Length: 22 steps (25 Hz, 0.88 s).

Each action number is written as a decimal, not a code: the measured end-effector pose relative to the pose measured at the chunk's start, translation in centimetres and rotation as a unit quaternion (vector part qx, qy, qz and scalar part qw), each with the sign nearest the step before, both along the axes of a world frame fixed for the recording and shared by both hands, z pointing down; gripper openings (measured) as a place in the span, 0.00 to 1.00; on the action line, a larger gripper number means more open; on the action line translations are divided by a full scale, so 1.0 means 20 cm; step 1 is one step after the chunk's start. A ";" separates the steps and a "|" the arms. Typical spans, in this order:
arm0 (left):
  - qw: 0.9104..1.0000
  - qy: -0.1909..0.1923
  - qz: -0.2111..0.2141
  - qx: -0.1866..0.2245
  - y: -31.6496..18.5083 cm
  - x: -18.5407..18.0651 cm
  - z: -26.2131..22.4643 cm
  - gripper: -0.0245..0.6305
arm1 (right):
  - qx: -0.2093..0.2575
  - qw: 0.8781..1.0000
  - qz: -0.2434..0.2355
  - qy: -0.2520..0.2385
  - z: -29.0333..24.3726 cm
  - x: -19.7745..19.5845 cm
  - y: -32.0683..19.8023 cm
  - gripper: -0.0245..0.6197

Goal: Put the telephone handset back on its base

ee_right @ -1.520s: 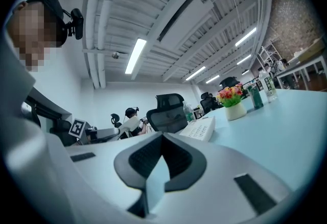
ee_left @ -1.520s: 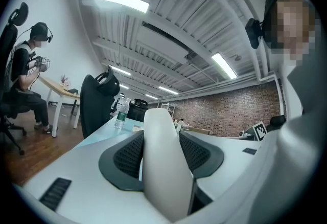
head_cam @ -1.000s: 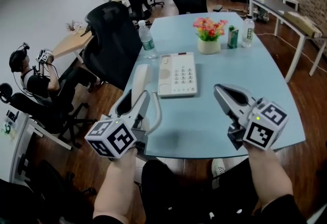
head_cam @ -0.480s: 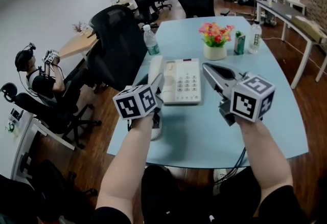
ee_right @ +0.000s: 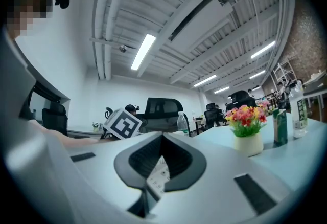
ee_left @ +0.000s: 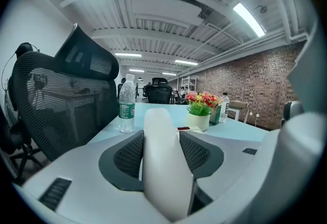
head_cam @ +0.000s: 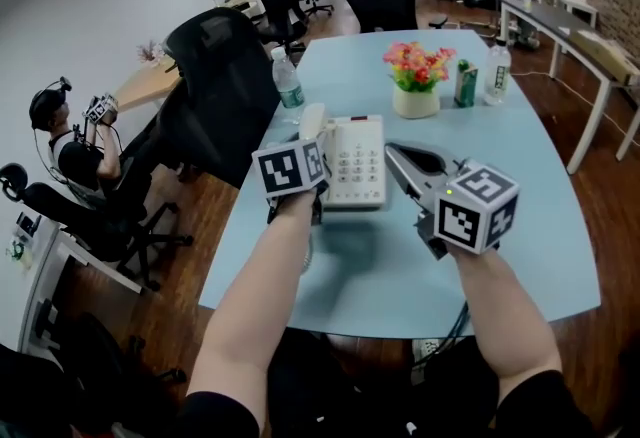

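Observation:
The white telephone base point(head_cam: 355, 166) lies keypad up in the middle of the pale blue table point(head_cam: 520, 196). My left gripper point(head_cam: 308, 144) is shut on the white handset point(head_cam: 313, 123), which stands out past the marker cube, above the base's left edge. In the left gripper view the handset point(ee_left: 161, 161) fills the space between the jaws. My right gripper point(head_cam: 393, 150) hovers just right of the base, jaws together and holding nothing. Its own view shows the keypad point(ee_right: 156, 174) through the slit behind the tips of my right gripper point(ee_right: 162, 137).
Beyond the base stand a water bottle point(head_cam: 287, 86), a flower pot point(head_cam: 415, 76), a green can point(head_cam: 461, 81) and a second bottle point(head_cam: 497, 68). Black office chairs point(head_cam: 220, 86) crowd the table's left side. A person point(head_cam: 70, 156) sits far left.
Both grippers have moved forward from the table's near edge. The left one carried the handset from the front left up to the base's left side; the right one closed in beside the base.

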<state>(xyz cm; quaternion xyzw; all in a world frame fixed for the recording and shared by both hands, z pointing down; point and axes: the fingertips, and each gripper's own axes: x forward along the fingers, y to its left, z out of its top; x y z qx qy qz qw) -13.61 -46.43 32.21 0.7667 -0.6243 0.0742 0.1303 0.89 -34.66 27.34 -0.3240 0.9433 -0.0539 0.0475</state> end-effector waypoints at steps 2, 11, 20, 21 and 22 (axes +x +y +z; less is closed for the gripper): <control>1.000 -0.002 -0.004 -0.005 -0.02 0.00 0.03 0.37 | -0.001 1.000 0.003 0.003 0.02 0.00 0.00 0.06; 1.000 0.017 -0.009 -0.017 -0.07 0.01 0.08 0.37 | -0.014 1.000 0.008 0.004 0.05 0.01 -0.03 0.06; 1.000 0.003 -0.021 -0.017 -0.08 0.01 0.09 0.37 | -0.018 1.000 0.006 0.008 0.07 -0.01 -0.04 0.06; 1.000 0.000 -0.019 -0.009 -0.07 0.02 0.06 0.37 | -0.018 1.000 0.006 0.008 0.07 -0.02 -0.04 0.06; 1.000 0.001 -0.016 -0.002 -0.07 0.03 0.04 0.37 | -0.018 1.000 0.006 0.008 0.07 -0.02 -0.04 0.06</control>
